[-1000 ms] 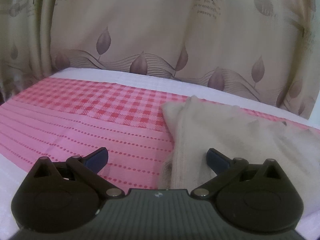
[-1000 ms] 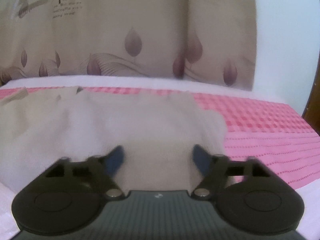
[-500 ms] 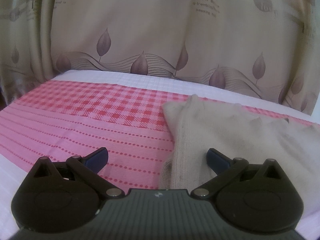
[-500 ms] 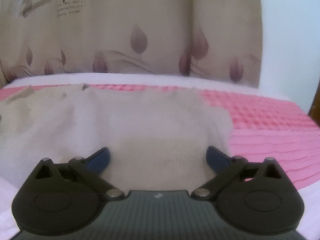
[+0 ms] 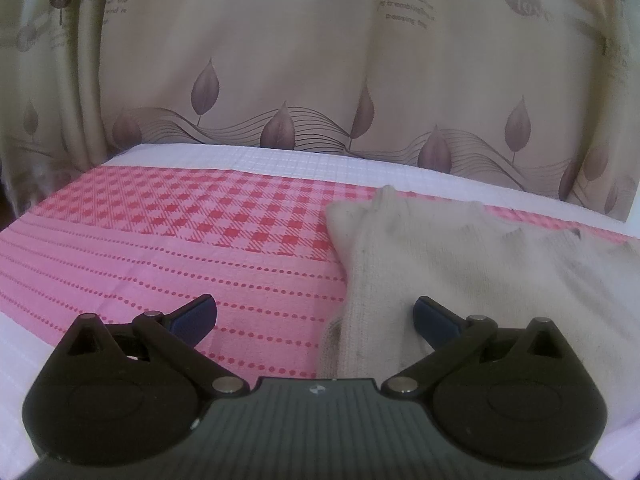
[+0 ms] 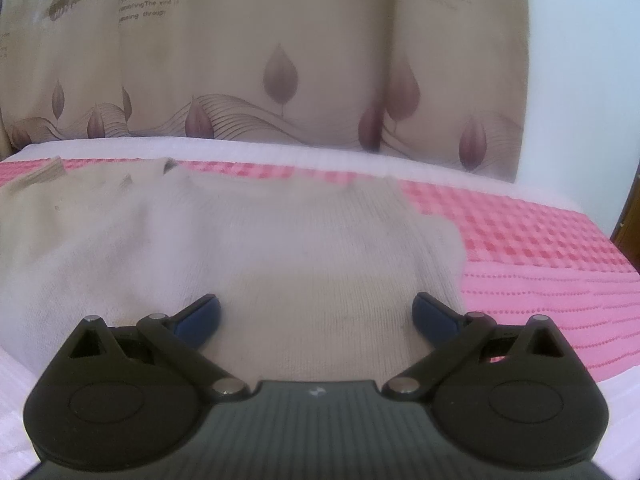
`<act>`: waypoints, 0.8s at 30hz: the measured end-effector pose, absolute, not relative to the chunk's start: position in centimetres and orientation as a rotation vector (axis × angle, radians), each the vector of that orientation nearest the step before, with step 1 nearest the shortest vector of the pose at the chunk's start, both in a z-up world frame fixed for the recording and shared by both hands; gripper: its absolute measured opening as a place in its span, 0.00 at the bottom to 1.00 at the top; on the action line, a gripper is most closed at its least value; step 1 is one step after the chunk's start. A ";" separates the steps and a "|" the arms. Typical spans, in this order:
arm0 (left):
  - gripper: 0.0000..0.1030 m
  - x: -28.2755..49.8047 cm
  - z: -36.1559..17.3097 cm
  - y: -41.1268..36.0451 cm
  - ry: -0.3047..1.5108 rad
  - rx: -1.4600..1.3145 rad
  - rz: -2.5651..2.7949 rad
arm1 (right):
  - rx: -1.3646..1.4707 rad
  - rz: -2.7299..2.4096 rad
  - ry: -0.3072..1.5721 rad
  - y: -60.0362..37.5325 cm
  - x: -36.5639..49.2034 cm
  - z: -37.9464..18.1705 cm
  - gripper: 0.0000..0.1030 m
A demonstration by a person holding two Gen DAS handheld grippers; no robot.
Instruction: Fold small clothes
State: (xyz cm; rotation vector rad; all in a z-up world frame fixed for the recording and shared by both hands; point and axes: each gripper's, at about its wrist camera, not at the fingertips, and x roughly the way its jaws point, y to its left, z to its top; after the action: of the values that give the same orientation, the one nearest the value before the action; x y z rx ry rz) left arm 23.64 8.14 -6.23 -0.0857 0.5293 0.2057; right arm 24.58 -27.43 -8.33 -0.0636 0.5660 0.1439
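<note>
A cream knitted garment (image 5: 460, 264) lies flat on a pink cloth (image 5: 160, 248), its left edge and a folded sleeve reaching toward my left gripper (image 5: 316, 316). That gripper stands open just above the garment's lower left corner, nothing pressed between its blue pads. In the right wrist view the same cream knit (image 6: 280, 248) fills the middle. My right gripper (image 6: 316, 316) hovers open and wide over its lower right part, near the right edge; the pads touch nothing that I can see.
The pink checked and dotted cloth (image 6: 540, 248) covers a white quilted surface (image 5: 280, 158). A beige curtain with leaf prints (image 5: 320, 80) hangs right behind it. A white wall (image 6: 580, 80) and a dark wooden edge (image 6: 626, 232) stand at the far right.
The right gripper's jaws have spread wider over the knit. The left gripper has stayed open in the same place.
</note>
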 end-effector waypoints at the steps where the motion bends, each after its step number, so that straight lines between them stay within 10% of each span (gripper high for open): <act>1: 1.00 23.6 -6.2 8.1 0.530 -0.084 0.204 | -0.064 0.144 0.566 -27.5 24.6 -8.3 1.00; 24: 1.00 24.4 -6.5 7.8 0.567 -0.057 0.182 | -0.079 0.137 0.562 -27.2 24.5 -8.3 1.00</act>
State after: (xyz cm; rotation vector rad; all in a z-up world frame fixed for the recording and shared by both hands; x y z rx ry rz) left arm 24.40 7.79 -6.51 -0.0573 0.5673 0.1818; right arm 24.45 -27.22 -8.31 -0.0790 0.5619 0.1372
